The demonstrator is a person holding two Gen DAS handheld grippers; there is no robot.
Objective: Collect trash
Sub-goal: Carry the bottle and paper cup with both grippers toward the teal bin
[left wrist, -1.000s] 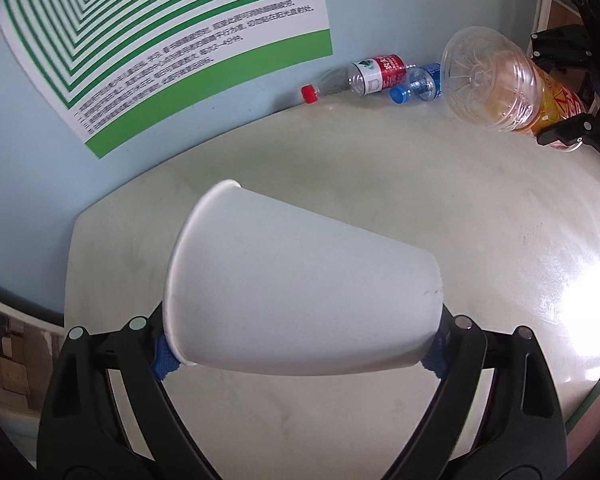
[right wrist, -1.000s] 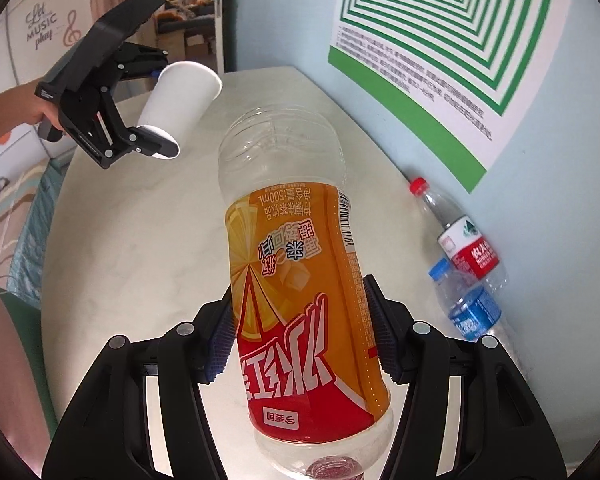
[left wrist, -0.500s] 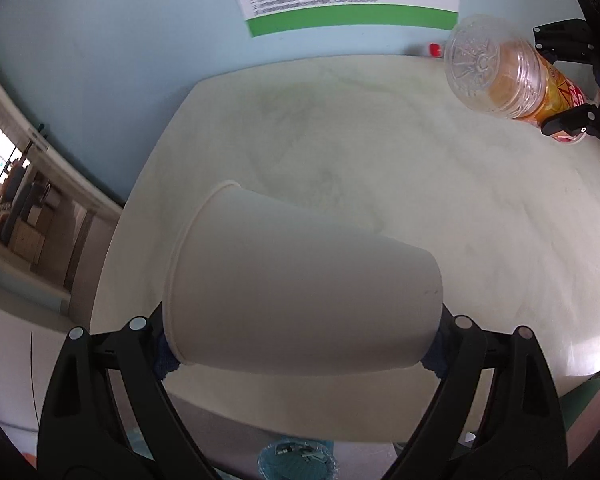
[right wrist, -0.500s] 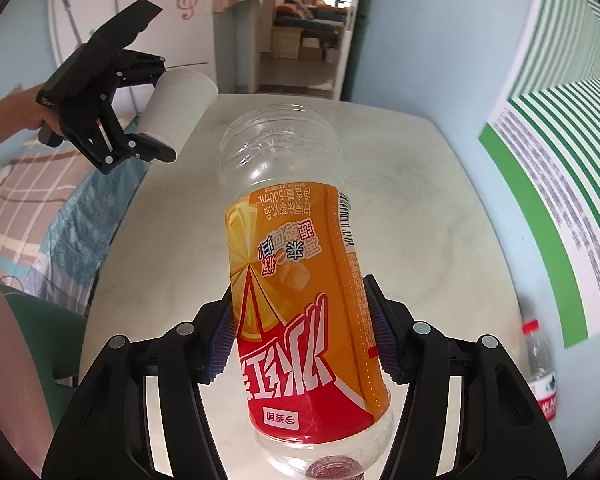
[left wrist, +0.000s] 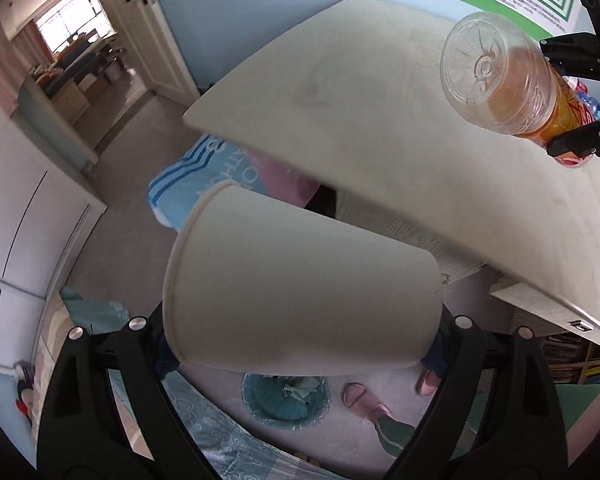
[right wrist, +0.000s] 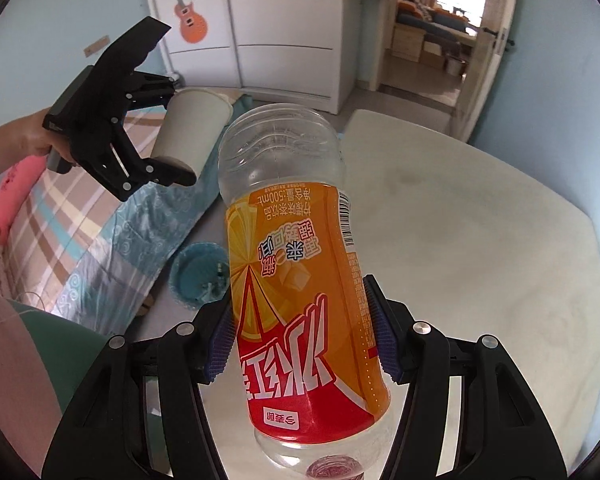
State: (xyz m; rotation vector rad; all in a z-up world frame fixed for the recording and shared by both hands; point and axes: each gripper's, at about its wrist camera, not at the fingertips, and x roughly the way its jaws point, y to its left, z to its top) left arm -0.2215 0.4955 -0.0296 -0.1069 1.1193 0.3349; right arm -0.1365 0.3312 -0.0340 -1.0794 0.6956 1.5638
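My left gripper [left wrist: 300, 344] is shut on a white paper cup [left wrist: 300, 288], held sideways off the table's edge, above the floor. A teal waste basket [left wrist: 286, 400] with scraps in it stands on the floor just below the cup; it also shows in the right wrist view [right wrist: 198, 276]. My right gripper [right wrist: 300, 344] is shut on an empty plastic bottle with an orange and red label [right wrist: 300, 280], held over the white table [right wrist: 480, 240]. The right wrist view shows the left gripper [right wrist: 168, 132] and the cup [right wrist: 192, 128] at upper left. The bottle shows in the left wrist view [left wrist: 508, 80].
A bed with a striped and teal cover [right wrist: 80, 232] runs beside the basket. Pink slippers [left wrist: 364, 398] lie on the floor near the basket. A white wardrobe [right wrist: 280, 20] and an open doorway [right wrist: 432, 32] are behind. The table edge [left wrist: 340, 176] is close to the cup.
Both grippers have swung left, away from the wall poster. The left gripper with the cup has left the tabletop and now hangs over the floor above the basket. Both grips are unchanged.
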